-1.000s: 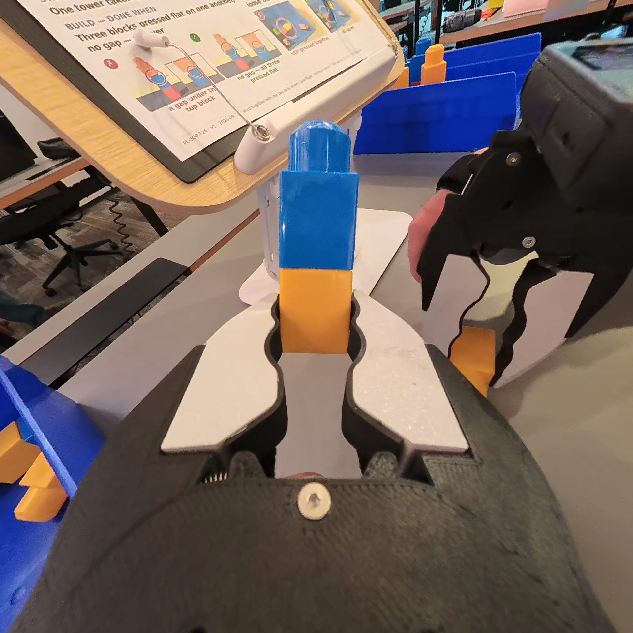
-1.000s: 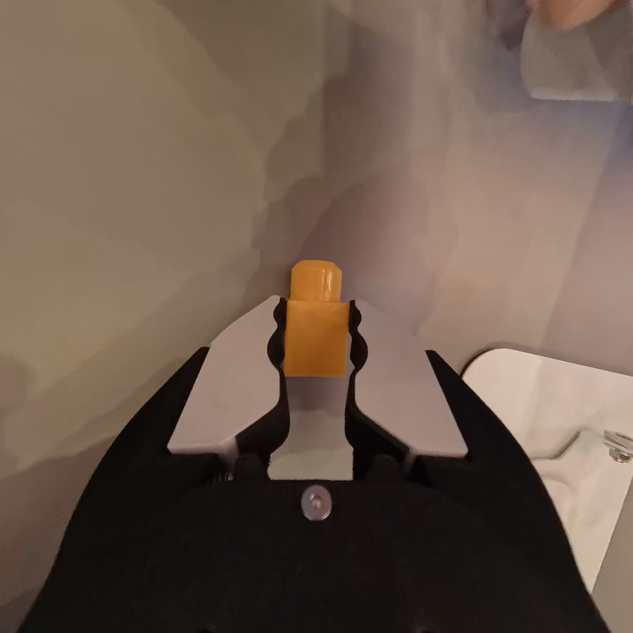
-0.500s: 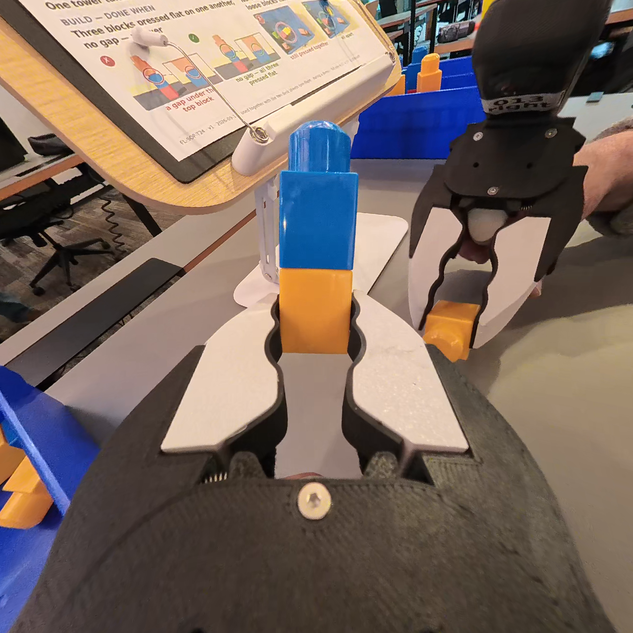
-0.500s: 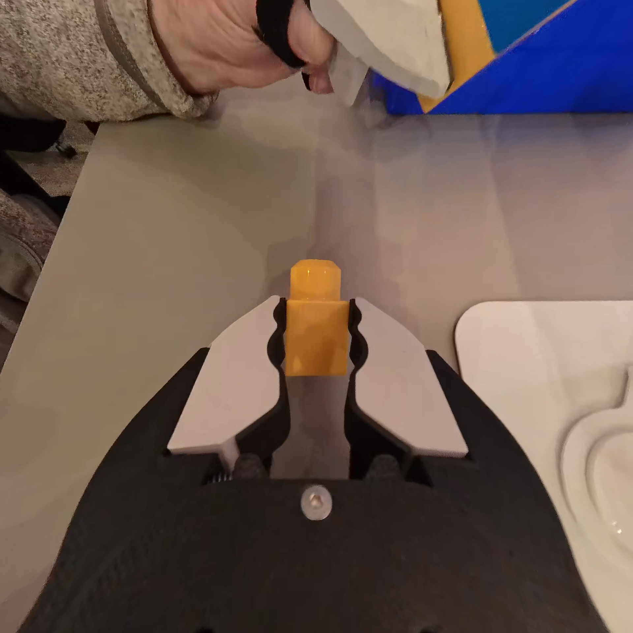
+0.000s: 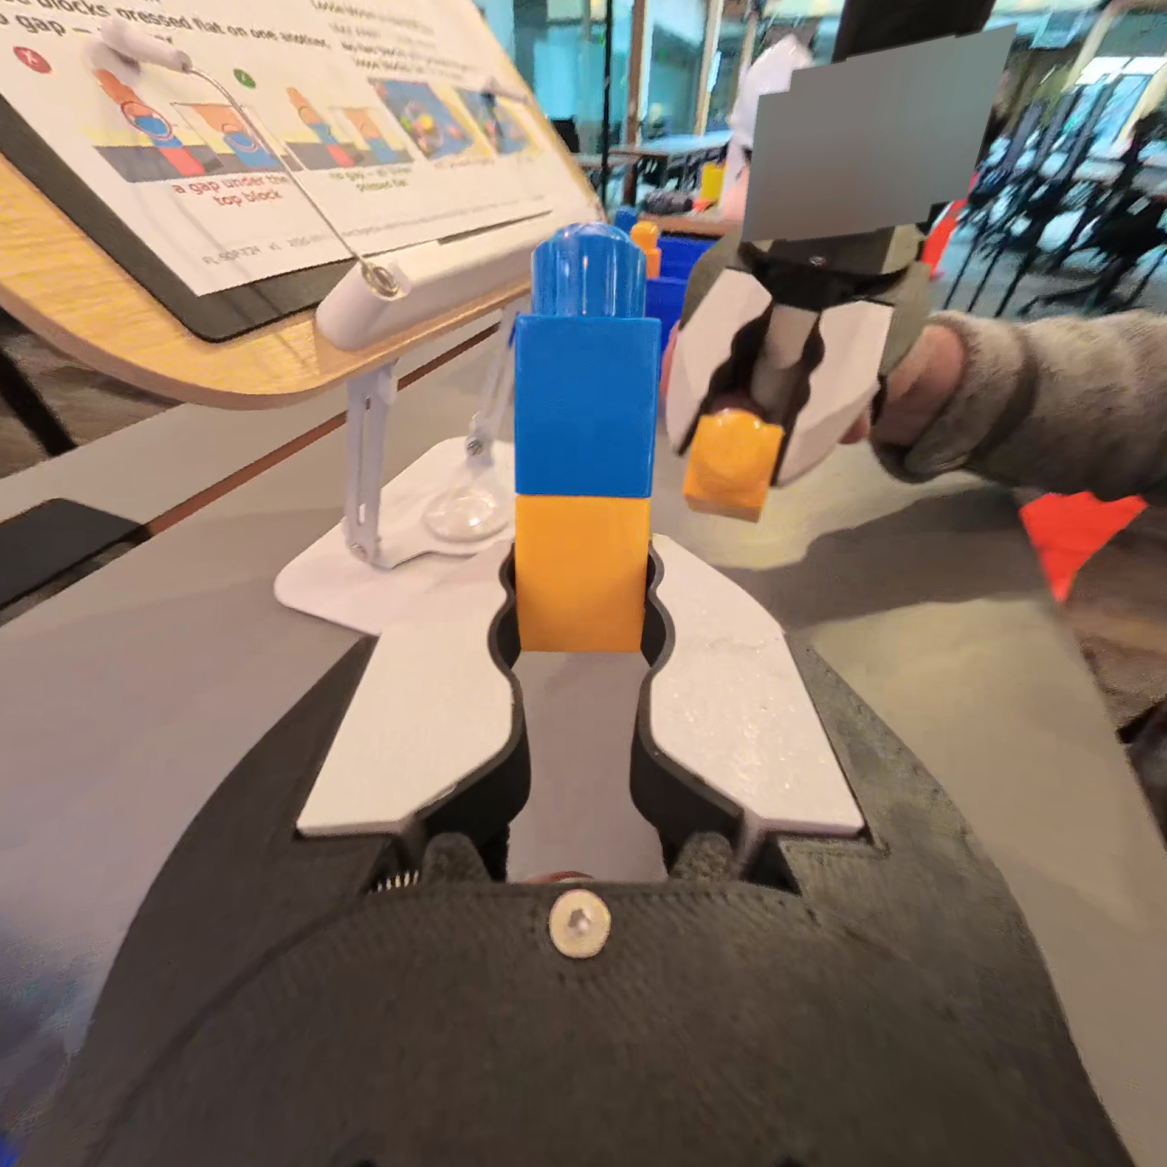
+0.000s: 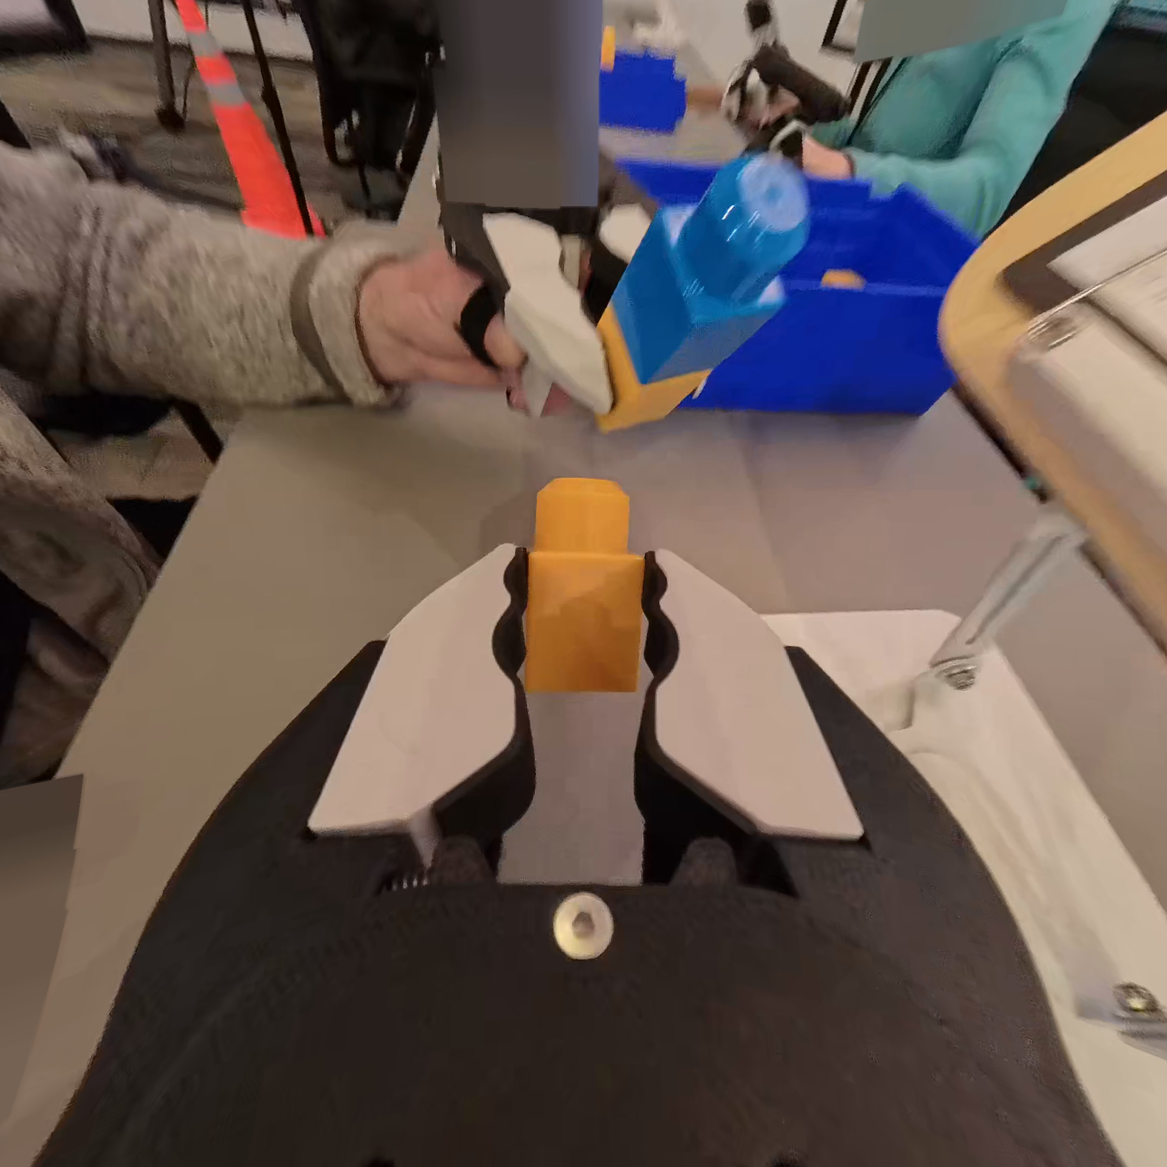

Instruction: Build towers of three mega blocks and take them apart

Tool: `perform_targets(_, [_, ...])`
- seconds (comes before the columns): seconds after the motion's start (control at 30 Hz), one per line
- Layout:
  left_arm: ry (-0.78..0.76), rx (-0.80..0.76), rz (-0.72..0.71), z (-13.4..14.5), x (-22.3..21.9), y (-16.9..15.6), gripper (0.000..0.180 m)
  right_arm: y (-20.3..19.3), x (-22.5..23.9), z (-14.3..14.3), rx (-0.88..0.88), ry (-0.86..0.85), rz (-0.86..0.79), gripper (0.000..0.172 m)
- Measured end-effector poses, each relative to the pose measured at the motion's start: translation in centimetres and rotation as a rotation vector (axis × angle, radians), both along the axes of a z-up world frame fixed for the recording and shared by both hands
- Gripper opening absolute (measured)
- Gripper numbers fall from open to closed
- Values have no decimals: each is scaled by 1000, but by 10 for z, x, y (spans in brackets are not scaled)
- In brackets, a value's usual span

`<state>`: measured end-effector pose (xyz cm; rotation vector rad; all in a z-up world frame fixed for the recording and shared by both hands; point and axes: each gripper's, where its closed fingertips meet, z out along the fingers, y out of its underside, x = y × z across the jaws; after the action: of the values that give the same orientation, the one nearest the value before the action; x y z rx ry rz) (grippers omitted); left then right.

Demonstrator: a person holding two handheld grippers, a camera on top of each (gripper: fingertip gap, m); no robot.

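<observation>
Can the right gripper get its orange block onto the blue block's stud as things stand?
Probably yes. The right gripper grips the loose orange block just beside the blue block, whose stud is bare; nothing lies between, though the block must first be lifted and turned.

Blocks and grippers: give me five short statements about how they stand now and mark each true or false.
1. The left gripper grips the orange block at the bottom of a two-block stack. True.
2. A red block sits on top of that orange block. False: the one on top is the blue block.
3. The right gripper holds a single orange block, with no other block attached. True.
4. The right gripper's block is already pressed onto the blue block's stud. False: it hangs in the air beside the stack, apart from it.
5. The blue bin stands on the grey table. True.
</observation>
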<state>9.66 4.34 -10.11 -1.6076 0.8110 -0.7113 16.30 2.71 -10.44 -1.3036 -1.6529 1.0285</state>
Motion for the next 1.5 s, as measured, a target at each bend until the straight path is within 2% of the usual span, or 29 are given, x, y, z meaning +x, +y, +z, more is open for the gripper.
perform_targets(0.27, [-250, -65, -182, 18, 29, -19, 35, 6, 22, 105, -141, 435, -7, 36])
perform_targets(0.5, [-348, -51, -261, 34, 65, -27, 35, 12, 25, 149, -248, 651, -11, 36])
perform_targets(0.77, [-426, -18, -302, 45, 88, -27, 35, 14, 22, 170, -290, 777, -34, 36])
perform_targets(1.5, [-459, 44, -253, 60, 97, -26, 35, 3, 12, 163, -339, 861, -42, 36])
